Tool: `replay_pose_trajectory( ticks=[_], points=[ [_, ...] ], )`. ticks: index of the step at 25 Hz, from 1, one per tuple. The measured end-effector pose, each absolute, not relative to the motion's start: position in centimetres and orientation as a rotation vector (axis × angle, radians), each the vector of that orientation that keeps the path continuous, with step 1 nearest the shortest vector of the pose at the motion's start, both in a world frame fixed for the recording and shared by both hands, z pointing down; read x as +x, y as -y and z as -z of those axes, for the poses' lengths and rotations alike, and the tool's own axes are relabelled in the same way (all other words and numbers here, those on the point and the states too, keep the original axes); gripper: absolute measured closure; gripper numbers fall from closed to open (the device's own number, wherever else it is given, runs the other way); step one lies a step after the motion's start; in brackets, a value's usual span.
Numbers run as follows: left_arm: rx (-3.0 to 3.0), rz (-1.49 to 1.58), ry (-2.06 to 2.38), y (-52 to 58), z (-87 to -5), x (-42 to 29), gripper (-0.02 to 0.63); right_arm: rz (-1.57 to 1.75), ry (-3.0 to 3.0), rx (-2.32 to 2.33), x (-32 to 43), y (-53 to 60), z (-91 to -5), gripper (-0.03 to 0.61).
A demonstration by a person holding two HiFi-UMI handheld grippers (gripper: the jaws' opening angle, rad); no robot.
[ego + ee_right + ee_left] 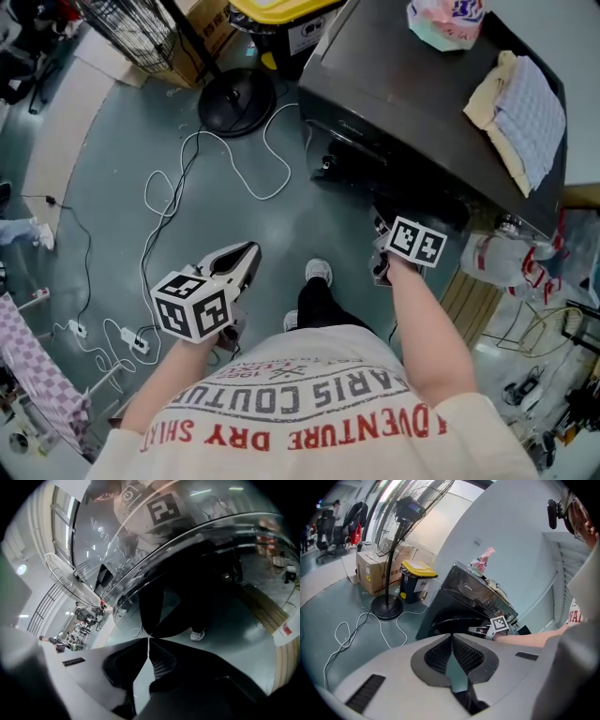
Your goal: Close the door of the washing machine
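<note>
The dark washing machine (403,84) stands at the upper right of the head view. Its round glass door (197,555) fills the right gripper view, close and reflective, and its dark rim (454,620) shows in the left gripper view. My right gripper (382,234) is low at the machine's front, right by the door, with its jaws shut (148,639) and nothing between them; whether it touches the glass I cannot tell. My left gripper (251,248) hangs over the floor to the left, away from the machine, its tips together (451,635) and holding nothing.
A fan's round base (236,101) and white cables (169,202) lie on the floor to the left. A yellow-lidded bin (281,14) stands beside the machine. A cloth (525,103) and a bag (445,21) rest on top. Water bottles (502,258) sit at the right.
</note>
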State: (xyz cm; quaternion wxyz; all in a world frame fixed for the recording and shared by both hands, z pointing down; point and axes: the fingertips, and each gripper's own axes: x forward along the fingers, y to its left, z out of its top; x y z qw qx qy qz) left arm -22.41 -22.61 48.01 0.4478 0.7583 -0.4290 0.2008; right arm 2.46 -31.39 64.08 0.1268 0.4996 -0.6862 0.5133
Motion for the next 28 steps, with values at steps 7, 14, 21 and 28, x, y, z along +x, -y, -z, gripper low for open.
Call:
replay_pose_trajectory(
  ticks=[7,14,21,28],
  points=[
    [1.87,-0.51,1.06,24.4,-48.5,-22.2,0.577,-1.475,1.977,1.514,2.7,32.5,-64.3,0.557],
    [1.866,-0.535,1.056,26.1,-48.9,-22.3,0.577,-1.527,1.935,1.627,3.1,33.0,-64.2,0.558],
    [1.874,-0.562,1.056,27.7,-48.7,-21.9,0.577,-1.603,1.92,1.614,3.1,33.8,-64.6,0.56],
    [1.912,-0.56,1.027,28.0,-48.2,-20.8,0.577,-1.637,1.919,1.482,2.6,33.6,-64.9,0.558]
  ],
)
